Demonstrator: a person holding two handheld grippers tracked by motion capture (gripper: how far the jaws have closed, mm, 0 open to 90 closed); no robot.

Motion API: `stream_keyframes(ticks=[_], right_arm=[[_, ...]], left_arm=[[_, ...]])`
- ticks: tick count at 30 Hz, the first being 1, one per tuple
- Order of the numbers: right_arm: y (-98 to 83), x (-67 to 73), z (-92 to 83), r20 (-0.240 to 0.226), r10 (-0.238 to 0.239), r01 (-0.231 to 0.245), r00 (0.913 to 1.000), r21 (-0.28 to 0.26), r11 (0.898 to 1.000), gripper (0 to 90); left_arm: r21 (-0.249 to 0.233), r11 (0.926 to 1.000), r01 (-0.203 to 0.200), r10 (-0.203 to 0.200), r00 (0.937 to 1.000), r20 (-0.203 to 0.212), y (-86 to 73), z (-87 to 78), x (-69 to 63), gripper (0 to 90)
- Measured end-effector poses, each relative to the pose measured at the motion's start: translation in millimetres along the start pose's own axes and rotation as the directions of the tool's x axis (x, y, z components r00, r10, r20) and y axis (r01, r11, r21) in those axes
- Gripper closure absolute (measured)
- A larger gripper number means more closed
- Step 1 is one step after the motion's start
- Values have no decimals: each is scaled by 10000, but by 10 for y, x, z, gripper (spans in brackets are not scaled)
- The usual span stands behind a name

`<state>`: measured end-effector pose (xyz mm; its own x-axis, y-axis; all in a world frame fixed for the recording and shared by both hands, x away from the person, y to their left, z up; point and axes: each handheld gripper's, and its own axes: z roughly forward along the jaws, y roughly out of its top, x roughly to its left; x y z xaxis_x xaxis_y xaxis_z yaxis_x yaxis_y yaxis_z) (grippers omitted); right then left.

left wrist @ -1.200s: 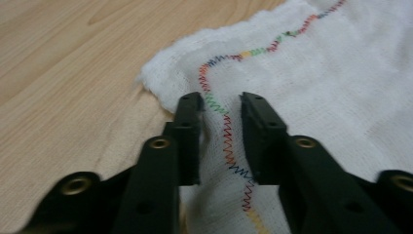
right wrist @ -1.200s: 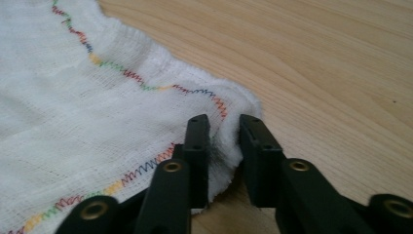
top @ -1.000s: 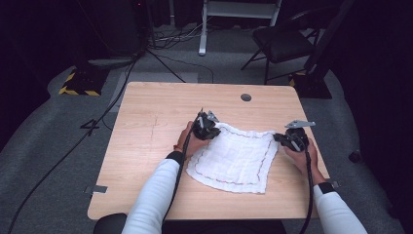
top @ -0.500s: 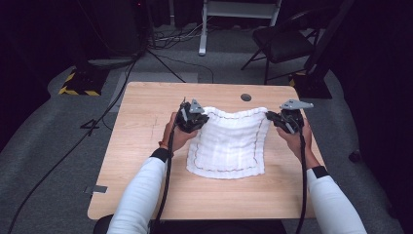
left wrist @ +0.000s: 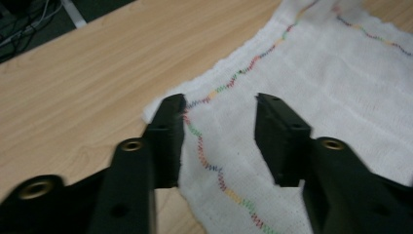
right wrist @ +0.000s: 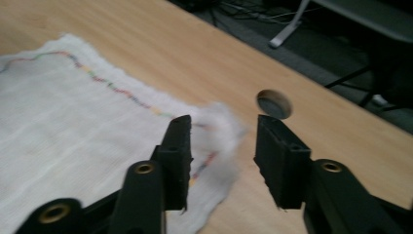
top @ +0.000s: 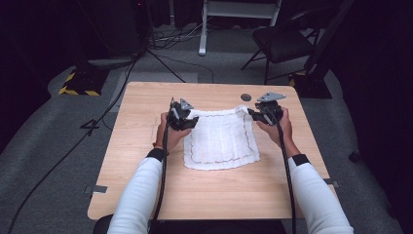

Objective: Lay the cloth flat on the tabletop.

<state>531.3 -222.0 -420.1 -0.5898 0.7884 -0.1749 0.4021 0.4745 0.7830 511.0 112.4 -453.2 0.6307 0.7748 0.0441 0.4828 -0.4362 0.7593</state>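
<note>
With the cloth (top: 221, 141) laid flat mid-bench (top: 146, 195) and its far corners just let go by the left hand-held gripper (left wrist: 219, 126) and right hand-held gripper (right wrist: 221, 146), both having just opened and empty, withdrawal is best made upward so no corner is dragged.

You have bare wood on the pale wooden table (top: 146, 195) all round the white square cloth with the wavy rainbow stitching (top: 221, 141): a wide strip at 9 o'clock, a broad band at 6 o'clock between your white sleeves, a narrower one at 3 o'clock. At 12 o'clock the far strip is open apart from the small round dark hole in the tabletop (top: 246, 97), flush and no hindrance. Your left gripper (left wrist: 219, 122) and right gripper (right wrist: 221, 141) stand parted over the cloth's far corners, their cables trailing towards 6 o'clock
</note>
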Motion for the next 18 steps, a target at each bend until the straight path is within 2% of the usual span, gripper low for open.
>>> stream_keyframes(ticks=[1, 2, 3, 5, 6, 8, 11, 14, 16, 17, 18], right_arm=[[0, 0, 0, 0, 0, 0, 10000, 0, 10000, 543], [-122, 37, -15, -498, -220, 229, 9985, 185, 9996, 493], [-177, 58, -32, -707, -272, 290, 9971, 246, 9993, 480], [-344, 112, -83, -1132, -442, 502, 9926, 509, 9974, 436], [-430, 144, -116, -1359, -582, 674, 9890, 637, 9957, 429], [-607, 191, -183, -1648, -816, 969, 9829, 867, 9915, 412], [-839, 233, -274, -2018, -804, 1046, 9761, 1122, 9882, 396], [-962, 282, -353, -2234, -977, 1321, 9698, 1444, 9807, 375], [-1015, 305, -396, -2443, -874, 1283, 9658, 1567, 9793, 370], [-1046, 320, -413, -2384, -945, 1345, 9666, 1577, 9783, 375], [-1074, 331, -420, -2260, -1115, 1524, 9677, 1721, 9732, 372]], left_arm=[[0, 10000, 0, 0, 10000, 0, 0, 0, 0, 415], [231, 9995, -224, 219, 9996, 192, -70, -43, -37, 345], [362, 9989, -289, 271, 9984, 499, -119, -66, -62, 306], [675, 9950, -742, 695, 9952, 695, -234, -117, -152, 267], [837, 9907, -1069, 993, 9910, 900, -294, -140, -195, 247], [1128, 9836, -1404, 1282, 9857, 1091, -403, -193, -299, 240], [1284, 9765, -1730, 1554, 9784, 1363, -527, -278, -429, 225], [1387, 9721, -1890, 1664, 9730, 1597, -629, -339, -517, 225], [1509, 9683, -1989, 1724, 9699, 1721, -691, -353, -564, 225], [1659, 9632, -2113, 1847, 9694, 1619, -721, -354, -590, 225], [1542, 9635, -2189, 1945, 9680, 1587, -746, -358, -602, 229]])
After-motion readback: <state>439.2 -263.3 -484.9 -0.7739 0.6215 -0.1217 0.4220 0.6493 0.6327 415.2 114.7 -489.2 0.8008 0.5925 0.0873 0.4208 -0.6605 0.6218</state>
